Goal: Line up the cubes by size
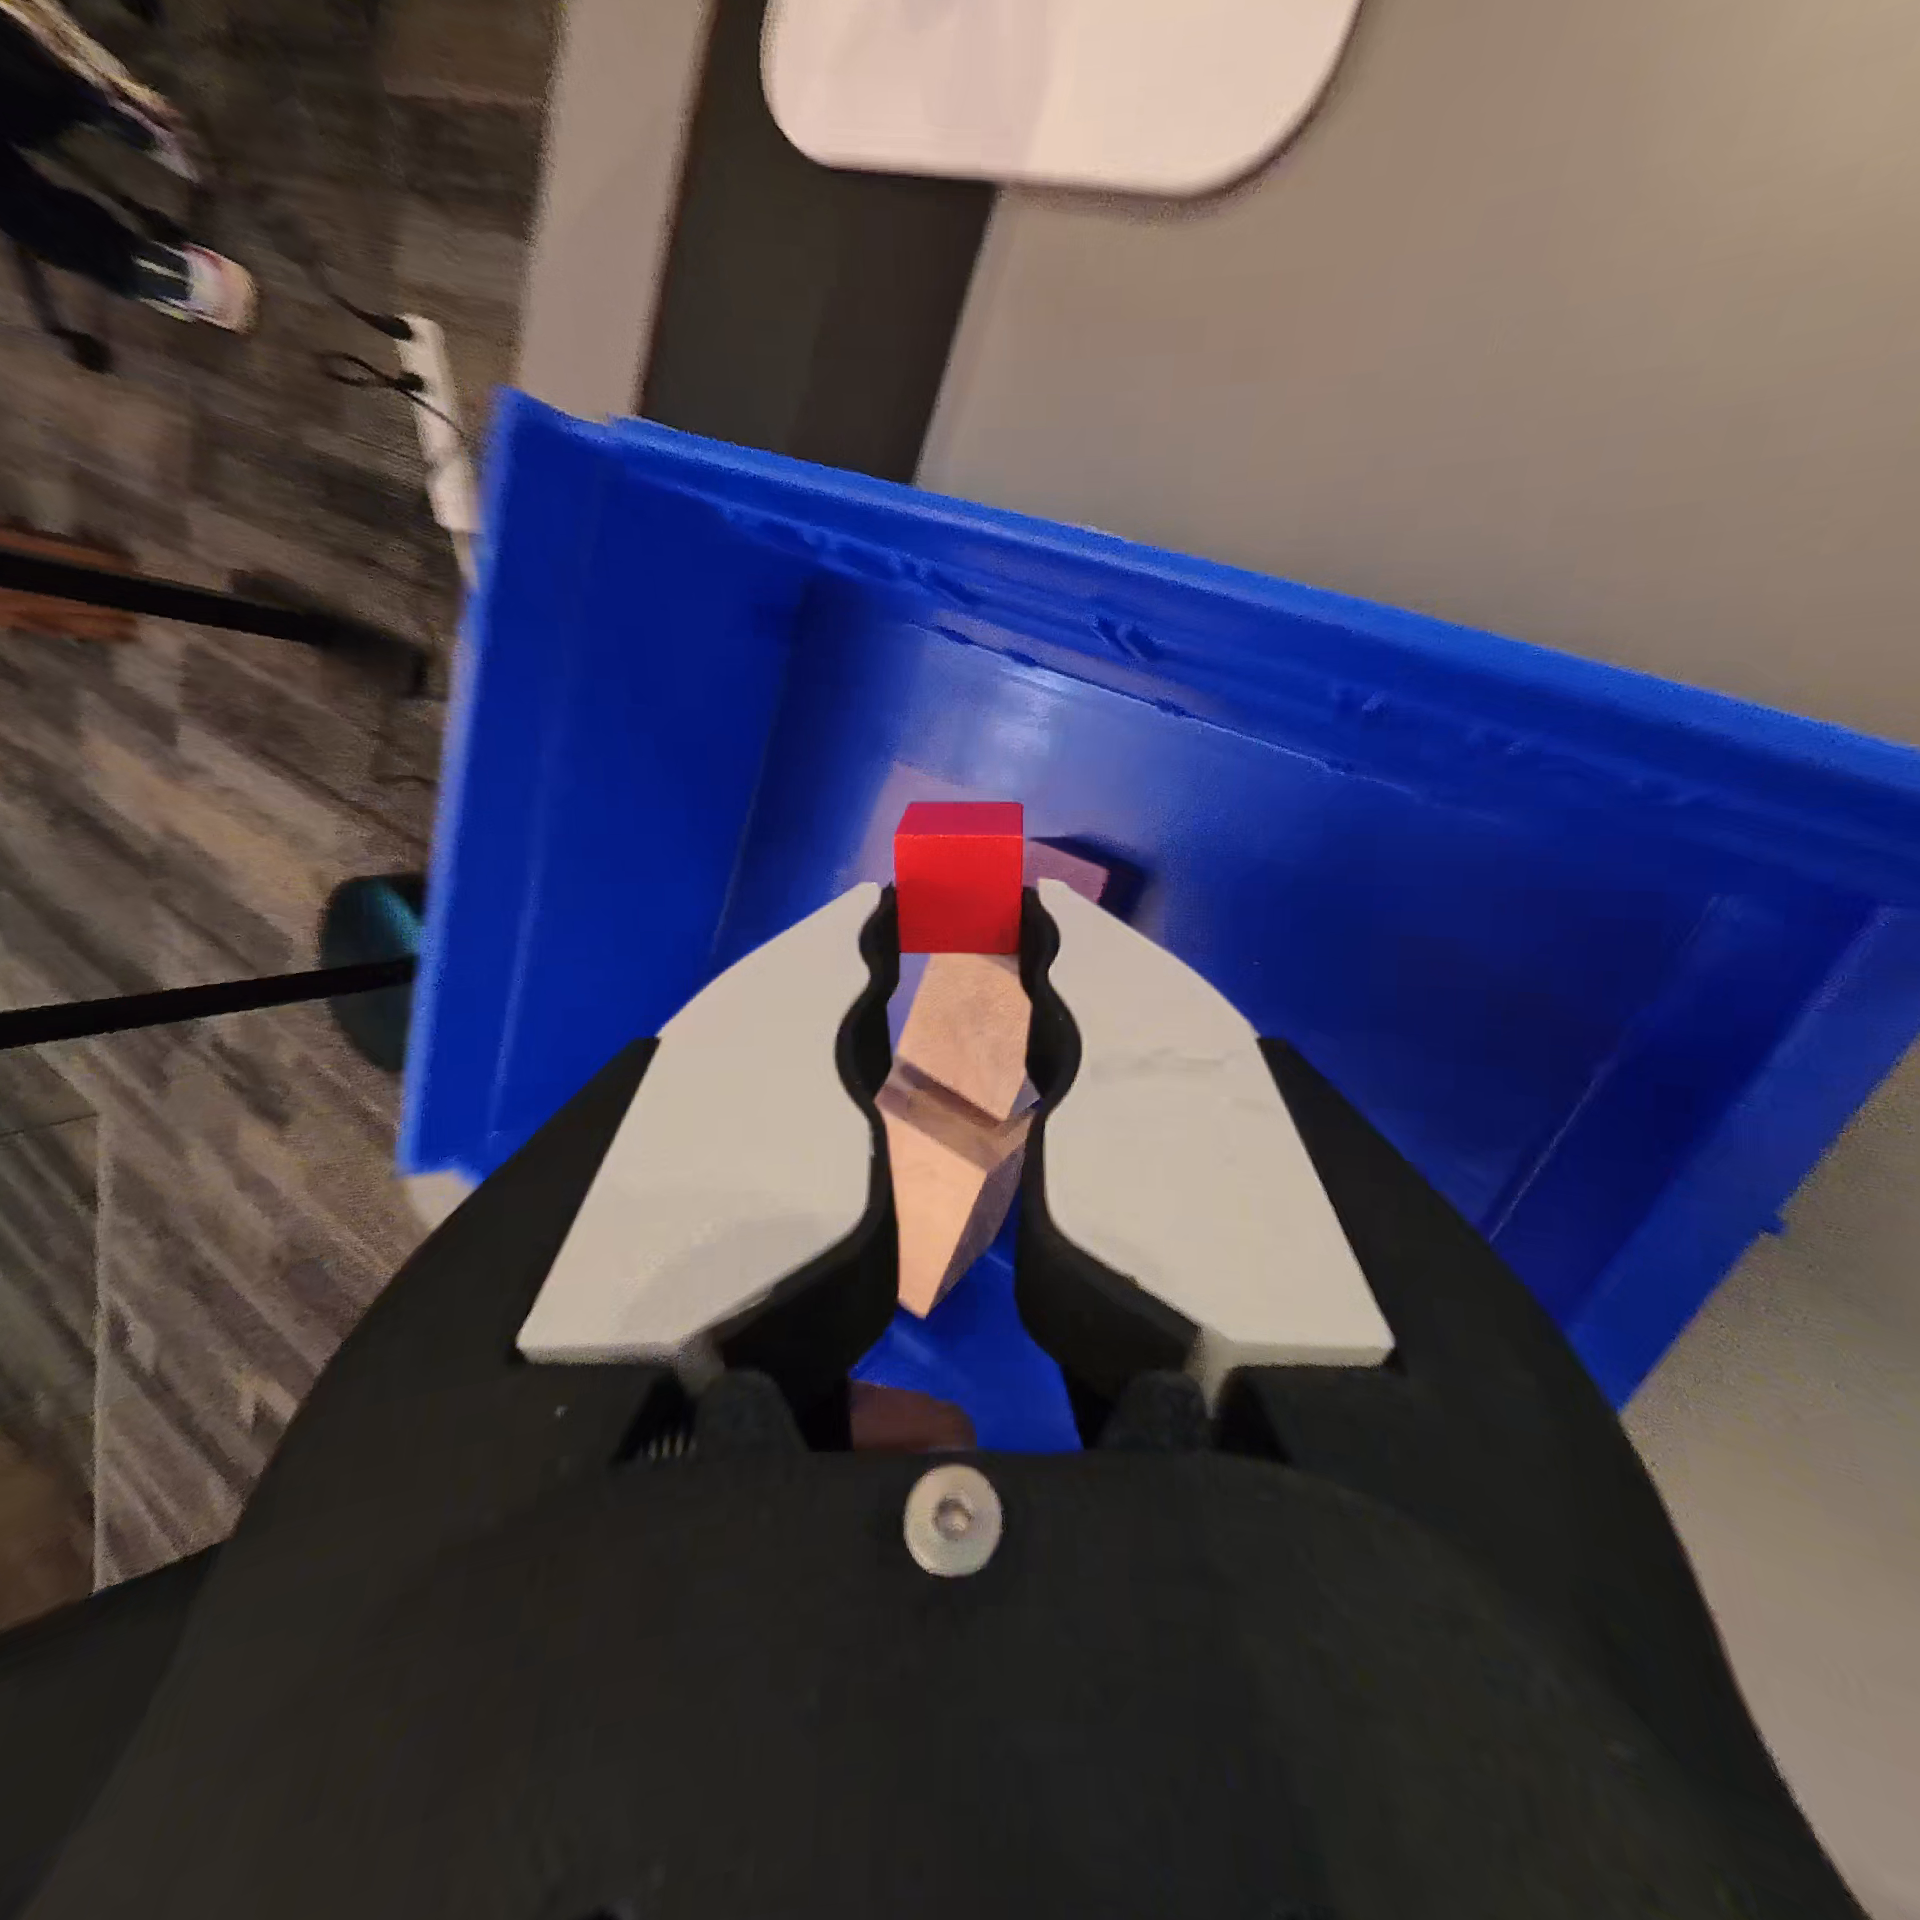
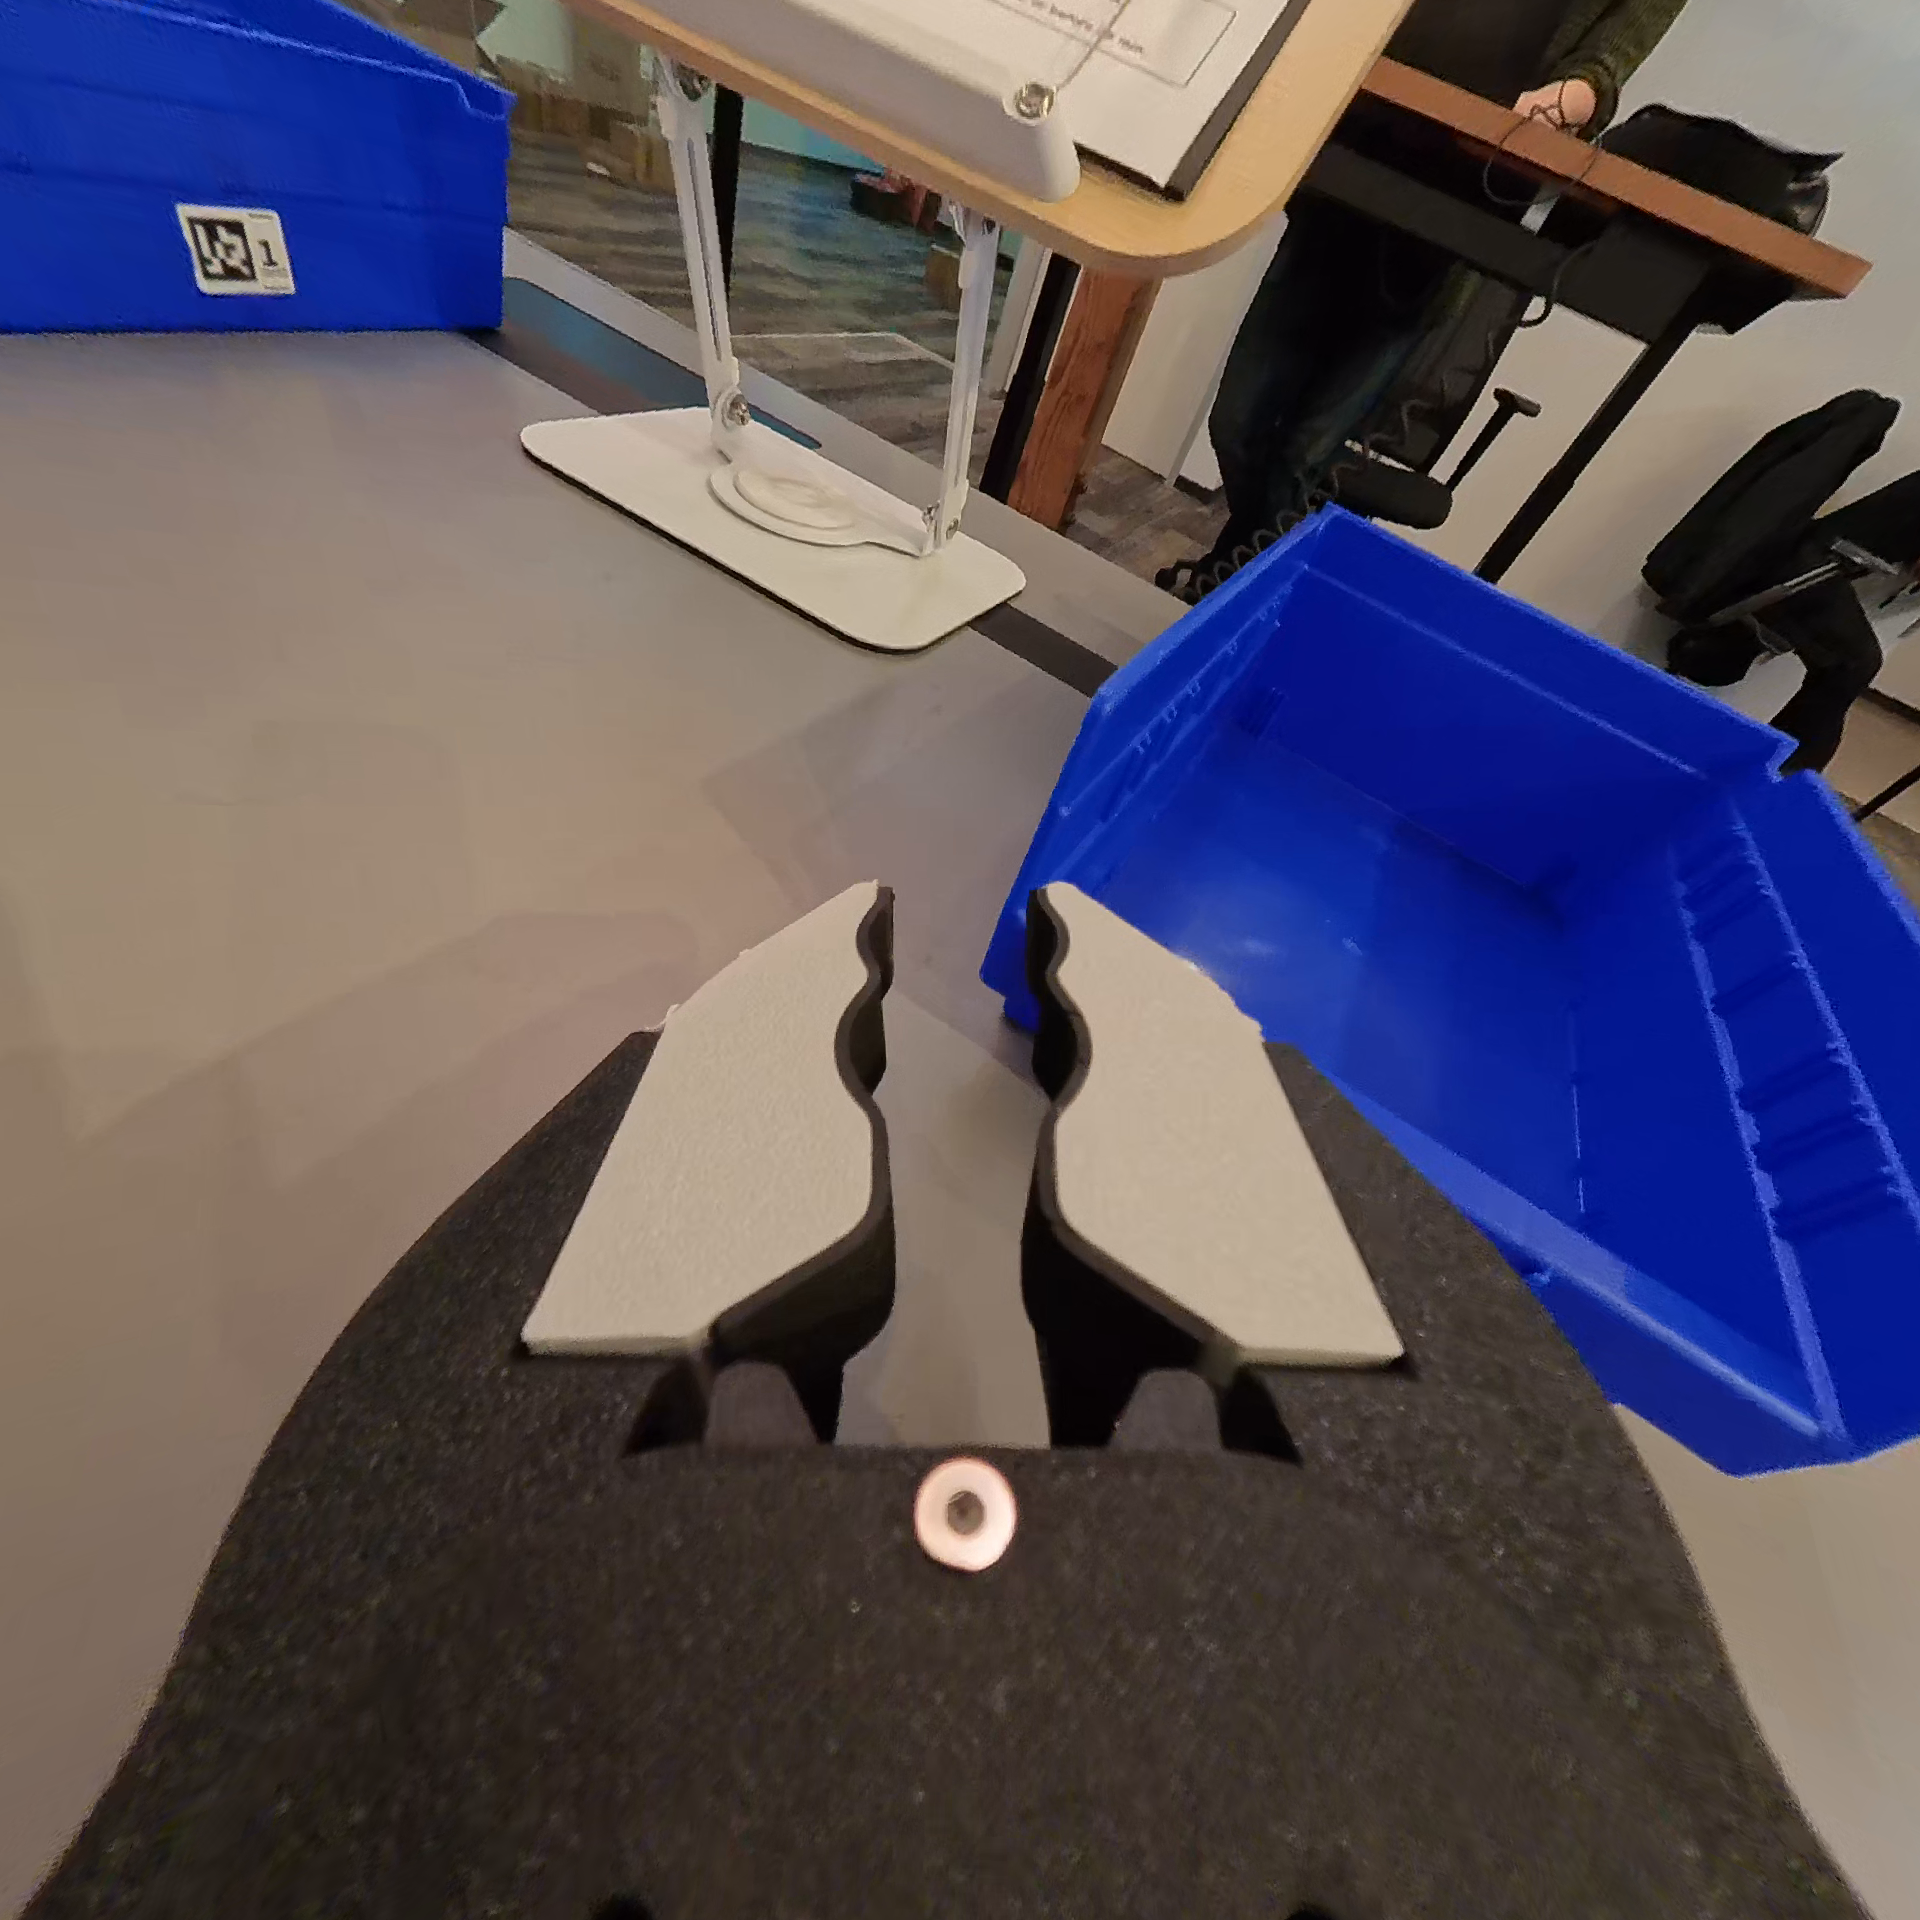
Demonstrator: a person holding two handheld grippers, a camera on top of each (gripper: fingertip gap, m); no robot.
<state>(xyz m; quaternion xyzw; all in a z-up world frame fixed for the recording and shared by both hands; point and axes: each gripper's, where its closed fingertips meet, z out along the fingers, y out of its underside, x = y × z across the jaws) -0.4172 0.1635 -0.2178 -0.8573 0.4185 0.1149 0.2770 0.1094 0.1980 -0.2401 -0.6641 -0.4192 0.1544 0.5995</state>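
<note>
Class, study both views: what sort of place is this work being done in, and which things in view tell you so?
Probably an office or lab workspace: a grey worktable carrying blue storage bins, a wooden desk behind it, and an office chair on carpeted floor.

Glossy blue plastic bin [image 1: 1351, 883] with sheen at twelve o'clock of a smooth, painted-looking red cube [image 1: 958, 878]. Pale, matt bare-wood blocks [image 1: 956, 1049] at six o'clock. Matt grey table [image 2: 416, 727]; grainy black gripper body [image 2: 935, 1714].

white sticker w/ black code mark [image 2: 234, 249] on far blue bin [image 2: 395, 208], paper sheet [image 2: 1164, 62] on desk, print too blurred
</note>
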